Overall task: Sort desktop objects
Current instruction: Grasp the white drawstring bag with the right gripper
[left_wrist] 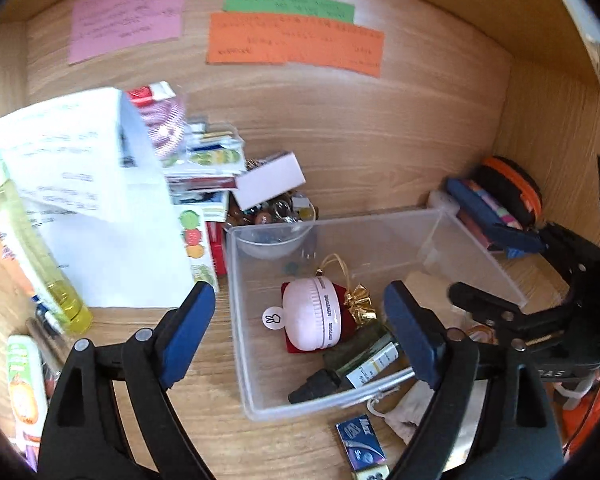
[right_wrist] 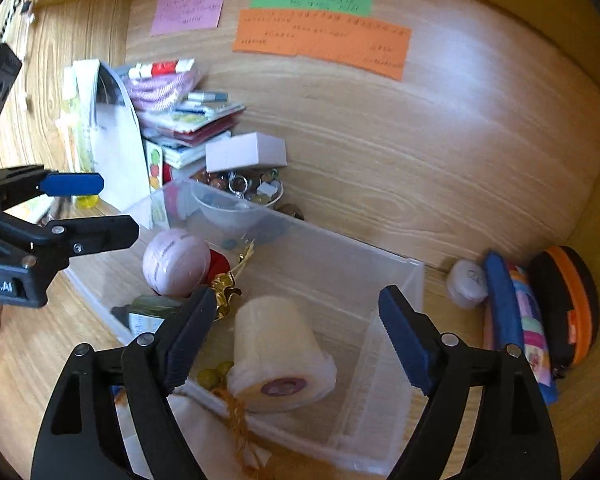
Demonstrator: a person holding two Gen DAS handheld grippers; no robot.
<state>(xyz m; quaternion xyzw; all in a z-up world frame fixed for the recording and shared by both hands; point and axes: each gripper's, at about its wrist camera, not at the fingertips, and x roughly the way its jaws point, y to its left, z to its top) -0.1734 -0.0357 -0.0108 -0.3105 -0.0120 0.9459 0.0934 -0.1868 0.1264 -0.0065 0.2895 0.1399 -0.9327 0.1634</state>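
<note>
With both our left gripper [left_wrist: 300, 320] and right gripper [right_wrist: 296, 336] spread wide and empty above the clear bin [left_wrist: 236, 320], we should next pick the small blue box [left_wrist: 362, 444] just below the left one.

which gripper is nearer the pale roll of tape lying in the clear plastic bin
Right. The right gripper hangs open just above the pale roll of tape, which shows between its fingers. The left gripper is open over the bin's other end, by the pink round timer.

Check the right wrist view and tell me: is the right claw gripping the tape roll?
No. The right claw stands open above the tape roll, which lies loose in the clear bin.
</note>
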